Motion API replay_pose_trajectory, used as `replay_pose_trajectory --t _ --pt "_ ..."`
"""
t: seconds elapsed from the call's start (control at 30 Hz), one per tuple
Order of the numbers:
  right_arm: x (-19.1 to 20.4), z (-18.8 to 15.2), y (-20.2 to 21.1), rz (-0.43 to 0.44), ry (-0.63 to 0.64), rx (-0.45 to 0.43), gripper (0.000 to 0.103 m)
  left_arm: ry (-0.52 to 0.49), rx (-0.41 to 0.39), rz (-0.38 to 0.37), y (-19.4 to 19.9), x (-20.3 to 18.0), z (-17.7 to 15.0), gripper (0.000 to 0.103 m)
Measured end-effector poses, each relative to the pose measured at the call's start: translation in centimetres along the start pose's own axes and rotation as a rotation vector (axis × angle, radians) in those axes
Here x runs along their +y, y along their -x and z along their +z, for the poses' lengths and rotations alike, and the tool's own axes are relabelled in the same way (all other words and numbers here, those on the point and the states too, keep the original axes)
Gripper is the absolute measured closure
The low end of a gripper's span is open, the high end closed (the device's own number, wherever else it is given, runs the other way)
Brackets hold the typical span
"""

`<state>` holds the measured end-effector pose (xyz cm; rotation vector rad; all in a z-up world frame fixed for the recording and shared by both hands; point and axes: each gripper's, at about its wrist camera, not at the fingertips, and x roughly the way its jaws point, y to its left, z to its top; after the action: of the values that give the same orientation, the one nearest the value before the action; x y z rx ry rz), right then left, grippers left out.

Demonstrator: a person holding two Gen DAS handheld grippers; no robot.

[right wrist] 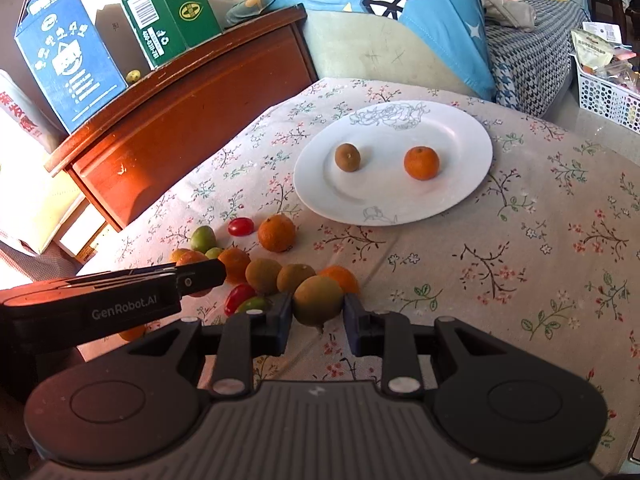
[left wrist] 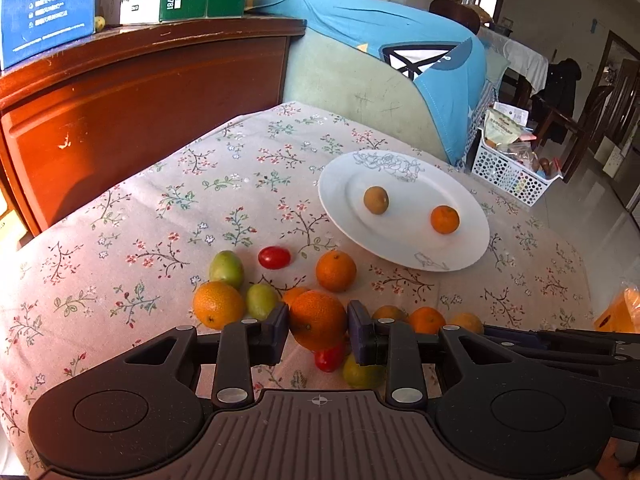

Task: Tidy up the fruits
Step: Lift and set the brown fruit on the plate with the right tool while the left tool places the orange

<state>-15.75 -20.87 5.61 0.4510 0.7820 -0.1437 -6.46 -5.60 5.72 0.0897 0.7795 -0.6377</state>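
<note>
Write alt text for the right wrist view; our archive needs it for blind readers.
The right gripper grips a brown fruit above a floral cloth. Beyond it, a white plate holds two fruits.

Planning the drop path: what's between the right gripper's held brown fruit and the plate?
Right wrist view: only bare floral tablecloth between the brown fruit in the right gripper and the white plate.
</note>
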Motion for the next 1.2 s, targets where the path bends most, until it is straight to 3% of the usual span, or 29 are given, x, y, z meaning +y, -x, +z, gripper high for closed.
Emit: replay_pose_trajectory --t 0.27,0.63,0.87,1.2 --pt "-0.6 3.6 2.3 -0.006 0.012 -0.077 0.075 -0.046 -0.068 -0.061 0.9 -1.7 3.1 0.074" --pt "-4.0 8.9 2.8 -0.035 -0.007 -0.116 0.075 -0.079 -0.07 -0.106 -1.0 -2.6 6.6 0.074" --pt "-7.9 11.1 0.8 -0.047 -0.157 -0.099 0.075 -0.078 -0.035 -0.14 -3.9 -3.5 7.6 0.074" --pt "-9.1 11.8 -2.3 -0.089 -0.174 -0.048 0.075 -0.102 0.004 -0.152 -7.5 -5.0 7.8 0.074"
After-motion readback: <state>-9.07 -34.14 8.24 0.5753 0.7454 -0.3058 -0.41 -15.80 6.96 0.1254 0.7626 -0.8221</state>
